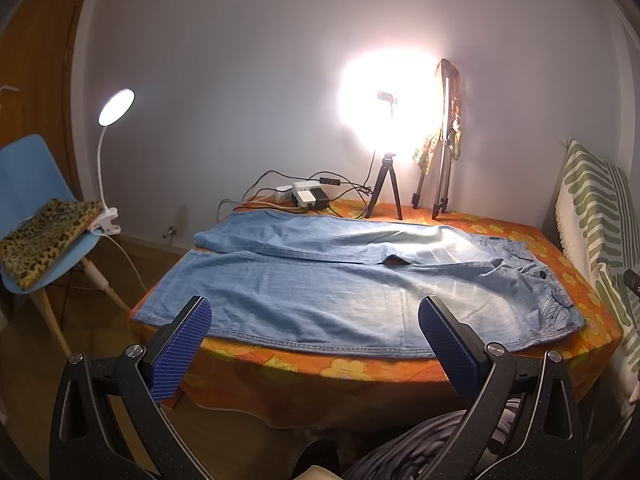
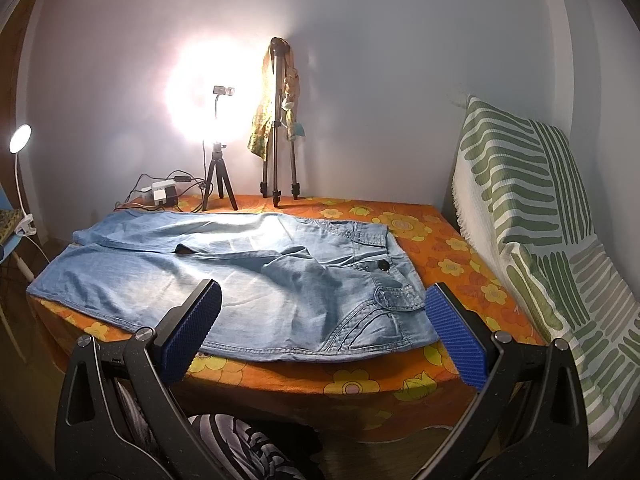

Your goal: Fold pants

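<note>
Light blue jeans (image 1: 340, 280) lie flat and unfolded on a table with an orange flowered cloth (image 1: 352, 368), legs to the left, waist to the right. They also show in the right wrist view (image 2: 240, 280), with the waistband button (image 2: 383, 266) at the right. My left gripper (image 1: 316, 320) is open and empty, held near the table's front edge, over the near leg. My right gripper (image 2: 324, 312) is open and empty, near the front edge over the hip and waist part. Neither gripper touches the cloth.
A bright ring light on a small tripod (image 1: 385, 184), a taller tripod with a scarf (image 1: 444, 168) and a power strip with cables (image 1: 306, 196) stand at the table's back. A blue chair (image 1: 36, 208) with a clip lamp stands left. A striped green cushion (image 2: 540, 220) leans right.
</note>
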The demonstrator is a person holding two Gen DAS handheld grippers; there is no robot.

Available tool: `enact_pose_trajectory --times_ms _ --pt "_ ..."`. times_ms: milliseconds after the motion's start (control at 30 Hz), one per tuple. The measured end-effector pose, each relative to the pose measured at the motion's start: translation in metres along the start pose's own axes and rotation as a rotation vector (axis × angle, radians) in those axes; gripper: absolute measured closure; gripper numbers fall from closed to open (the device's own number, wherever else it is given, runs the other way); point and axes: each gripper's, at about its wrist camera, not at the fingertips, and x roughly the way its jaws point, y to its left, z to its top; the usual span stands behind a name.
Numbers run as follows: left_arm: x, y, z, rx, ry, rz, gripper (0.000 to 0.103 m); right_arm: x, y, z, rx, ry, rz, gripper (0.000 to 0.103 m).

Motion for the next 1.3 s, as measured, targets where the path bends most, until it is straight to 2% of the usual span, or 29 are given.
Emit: enact_pose_trajectory --times_ms 267,533,767,967,1167,1300 --pt "0.016 0.03 0.011 -0.007 0.043 0.034 0.0 0.016 0.006 0.013 -0.076 -0.029 0.011 0.0" --pt "0.048 0.073 0.029 0.046 0.043 0.117 0.001 0.052 0.027 0.036 -0.132 -0.016 0.107 0.0" --pt "0.083 0.112 0.06 0.031 0.081 0.131 0.009 0.102 0.059 0.065 -0.216 0.017 0.176 0.0" --pt "0.131 0.149 0.089 -0.043 0.165 0.091 0.019 0.148 0.089 0.107 -0.251 0.073 0.267 0.0" --pt "0.186 0.179 0.117 -0.101 0.246 0.083 0.019 0.197 0.121 0.141 -0.284 0.116 0.344 0.0" --pt "0.23 0.189 0.135 -0.111 0.296 0.096 0.019 0.251 0.135 0.152 -0.278 0.176 0.381 0.0"
